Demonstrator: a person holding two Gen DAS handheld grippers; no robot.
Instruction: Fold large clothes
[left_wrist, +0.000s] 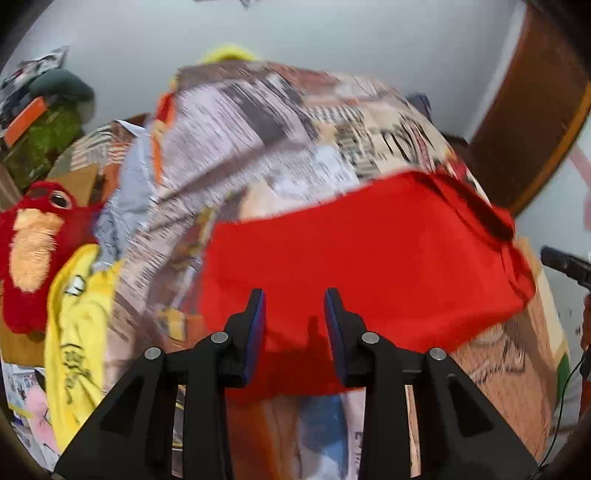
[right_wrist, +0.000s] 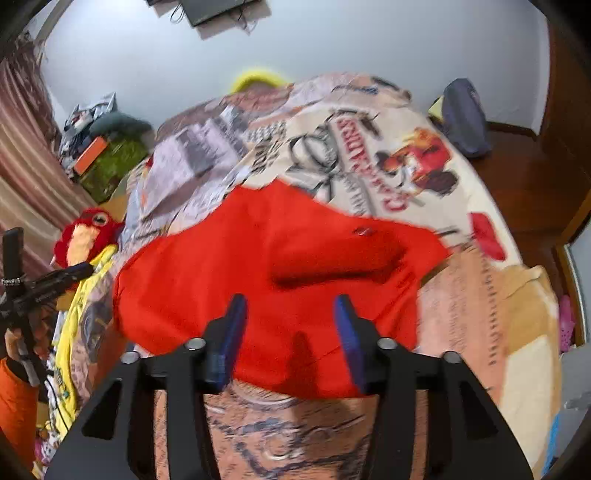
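A large red garment (left_wrist: 369, 266) lies spread on a bed covered by a newspaper-print blanket (left_wrist: 258, 140). It also shows in the right wrist view (right_wrist: 258, 280), with a raised fold across its right part. My left gripper (left_wrist: 294, 306) is open and empty, hovering over the garment's near edge. My right gripper (right_wrist: 290, 314) is open and empty, also above the near edge. The left gripper (right_wrist: 55, 280) appears at the left edge of the right wrist view, and the tip of the right gripper (left_wrist: 565, 264) at the right edge of the left wrist view.
A red plush toy (left_wrist: 33, 251) and a yellow garment (left_wrist: 77, 332) lie at the bed's left side. Green and orange items (right_wrist: 110, 158) sit at the far left corner. A dark blue pouch (right_wrist: 465, 118) lies at the far right. A wooden bed frame (right_wrist: 524, 184) borders the right.
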